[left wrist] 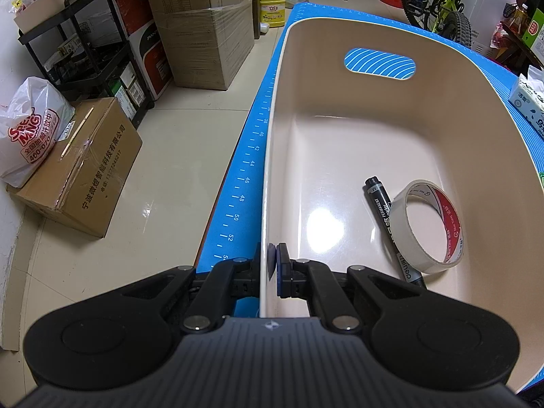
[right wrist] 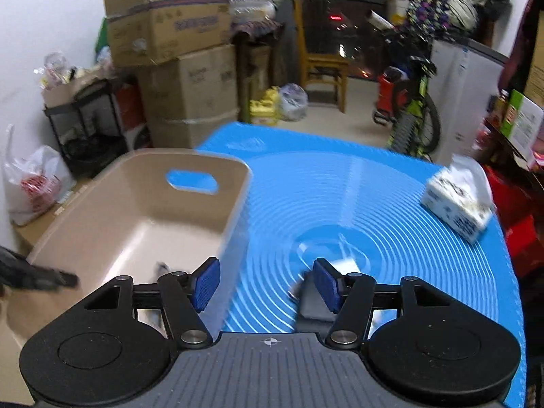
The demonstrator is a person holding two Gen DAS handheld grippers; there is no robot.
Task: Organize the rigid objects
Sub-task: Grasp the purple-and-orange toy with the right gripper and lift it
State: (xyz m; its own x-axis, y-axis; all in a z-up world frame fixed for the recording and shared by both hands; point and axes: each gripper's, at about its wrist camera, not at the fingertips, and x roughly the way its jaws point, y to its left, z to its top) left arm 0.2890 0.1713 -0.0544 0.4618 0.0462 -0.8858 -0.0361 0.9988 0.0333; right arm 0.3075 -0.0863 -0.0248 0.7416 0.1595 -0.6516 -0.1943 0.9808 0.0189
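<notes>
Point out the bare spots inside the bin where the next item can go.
The bin floor is bare from the handle cutout down to the left gripper, clamped on the near rim. The near-right corner is crowded: marker under the tape roll.

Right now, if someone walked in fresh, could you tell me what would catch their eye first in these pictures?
Probably the big beige tub on the bright blue mat, with a roll of tape leaning on a black marker on its floor. Next, the left tongs clamped on the tub's near wall, while the right tongs hang open above the mat. A tissue pack sits at the mat's far right edge.
</notes>
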